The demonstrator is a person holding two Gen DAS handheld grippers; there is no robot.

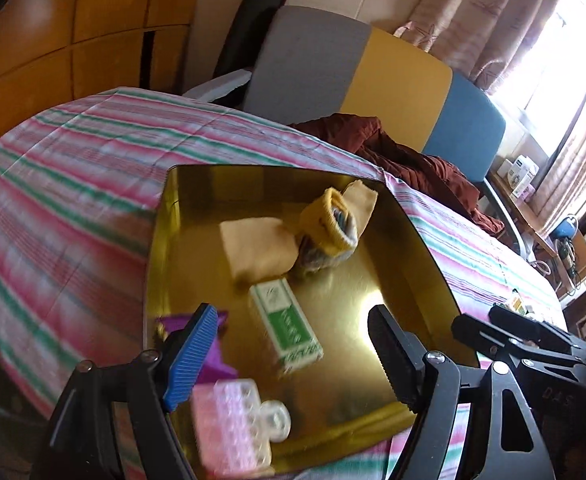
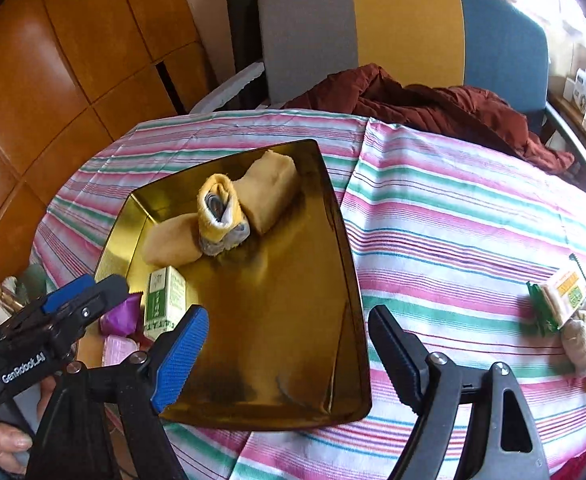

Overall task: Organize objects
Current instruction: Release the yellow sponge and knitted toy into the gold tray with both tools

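A gold metal tray (image 1: 381, 276) (image 2: 293, 320) lies on the striped tablecloth. In it are two pale yellow folded cloths (image 1: 253, 246) (image 2: 271, 192), a rolled yellow-and-grey sock (image 1: 329, 232) (image 2: 219, 216), a green-and-white box (image 1: 287, 326) (image 2: 165, 300), a purple item (image 1: 213, 356) (image 2: 119, 316) and a pink clear clip (image 1: 237, 420) (image 2: 119, 350). My left gripper (image 1: 293, 356) (image 2: 93, 290) hangs open over the tray's near left part, with the box lying below its fingers. Also open, my right gripper (image 2: 289, 354) (image 1: 533, 332) is above the tray's near right corner and holds nothing.
On the cloth at the right lie a green-and-yellow packet (image 2: 559, 298) and a beige pouch (image 2: 581, 344). A dark red garment (image 2: 433, 108) lies on a grey, yellow and blue chair (image 2: 405, 24) behind the table. A person's hand (image 2: 9, 440) grips the left handle.
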